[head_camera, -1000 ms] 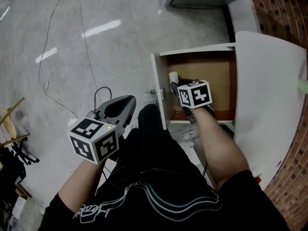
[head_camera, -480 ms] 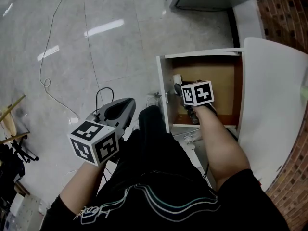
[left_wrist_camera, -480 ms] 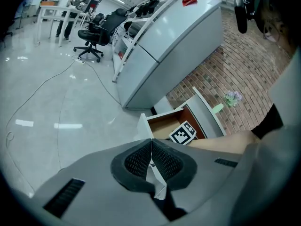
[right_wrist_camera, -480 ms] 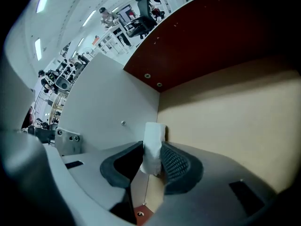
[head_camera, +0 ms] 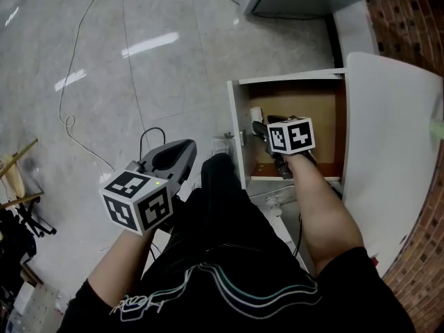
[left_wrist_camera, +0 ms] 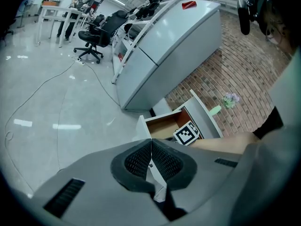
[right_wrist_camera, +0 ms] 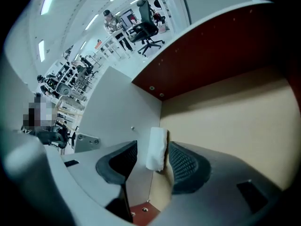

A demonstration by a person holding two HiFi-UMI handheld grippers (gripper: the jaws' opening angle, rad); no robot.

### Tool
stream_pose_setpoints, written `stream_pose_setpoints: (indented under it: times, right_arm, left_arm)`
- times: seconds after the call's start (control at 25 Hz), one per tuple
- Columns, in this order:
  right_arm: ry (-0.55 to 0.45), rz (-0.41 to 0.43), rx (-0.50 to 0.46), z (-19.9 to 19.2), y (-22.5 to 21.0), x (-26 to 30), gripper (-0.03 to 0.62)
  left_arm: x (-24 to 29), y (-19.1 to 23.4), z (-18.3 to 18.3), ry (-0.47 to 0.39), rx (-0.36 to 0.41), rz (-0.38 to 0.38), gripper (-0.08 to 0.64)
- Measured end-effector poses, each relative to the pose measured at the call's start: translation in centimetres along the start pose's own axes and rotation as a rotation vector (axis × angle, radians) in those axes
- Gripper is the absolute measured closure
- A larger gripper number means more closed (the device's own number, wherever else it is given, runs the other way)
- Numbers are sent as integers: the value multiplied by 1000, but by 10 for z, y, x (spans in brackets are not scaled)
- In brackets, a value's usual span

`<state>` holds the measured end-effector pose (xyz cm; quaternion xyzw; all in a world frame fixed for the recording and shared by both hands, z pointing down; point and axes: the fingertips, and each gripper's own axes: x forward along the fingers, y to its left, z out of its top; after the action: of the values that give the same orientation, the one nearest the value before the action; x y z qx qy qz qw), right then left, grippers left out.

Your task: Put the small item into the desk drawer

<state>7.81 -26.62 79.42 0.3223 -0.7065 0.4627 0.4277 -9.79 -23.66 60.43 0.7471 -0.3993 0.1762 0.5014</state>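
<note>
Right gripper [right_wrist_camera: 151, 150] pointed steeply down into the open drawer [head_camera: 313, 106], which sat at about 1 o'clock from the middle of the head view. Its jaws had just been opening and stood wide apart, with no grip on anything. The small white item [right_wrist_camera: 156, 147] stood between them, roughly upright. A clear gap separated it from the pad at 9 o'clock. It was close beside the pad at 3 o'clock, and contact on that side could not be told. It rested where the drawer's white wall met the wood floor; in the head view that was the wall on the drawer's 9 o'clock side. The drawer held this item and the gripper's jaws, the rest of its wood floor showing bare. The white desk top [head_camera: 388, 151] lay at the drawer's 3 o'clock. Left gripper [left_wrist_camera: 151, 147] hung at 8 o'clock in the head view, well apart from the drawer, jaws pressed together with nothing between them.
</note>
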Motion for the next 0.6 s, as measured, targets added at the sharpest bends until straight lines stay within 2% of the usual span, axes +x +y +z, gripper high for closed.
stream_pose_setpoints:
  times: [0.28,0.6]
  right_arm:
    - [-134,10,-48,17,40,-63,380]
    - [-394,88,-123,38,118,-185,382]
  left_arm:
    - [-28,-30,6,-17,56,-34,538]
    - [-77,-75,9,-45,127,-87,538]
